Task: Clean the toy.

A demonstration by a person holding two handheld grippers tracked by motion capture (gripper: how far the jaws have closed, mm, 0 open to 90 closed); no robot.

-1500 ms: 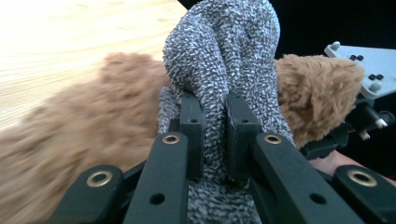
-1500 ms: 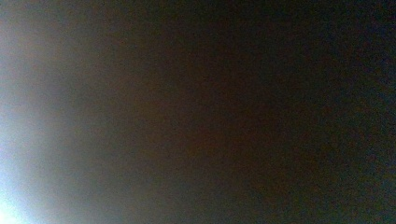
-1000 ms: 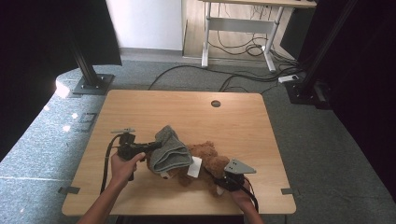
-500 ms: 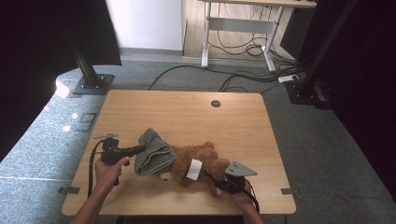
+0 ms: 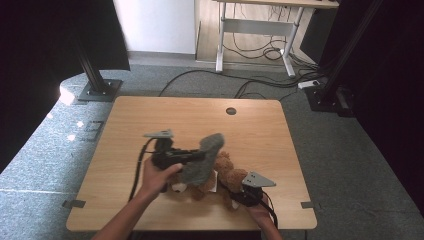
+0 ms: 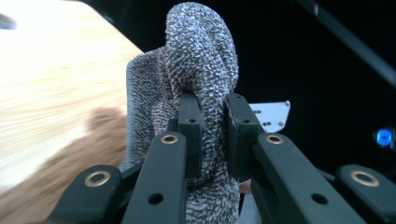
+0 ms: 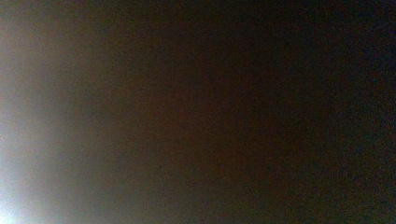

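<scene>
The left gripper (image 5: 202,157) is pinched shut on a grey knit cloth (image 6: 198,70), held up over the brown teddy bear (image 5: 227,172) on the table (image 5: 150,115). The cloth is soft, light and floppy, so grab a thick fold. Its long side stands up, tip tilted away. The right gripper (image 5: 239,196) is shut, pressed into the bear.

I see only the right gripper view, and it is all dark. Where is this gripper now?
Observer: The right gripper lies against a brown bear near the table's near edge.
Operator: And the left one?
Observer: The left gripper pinches a grey cloth.
Operator: Is the cloth on the bear?
Observer: It is held up over the bear. I cannot tell whether its lower end touches the bear.
</scene>
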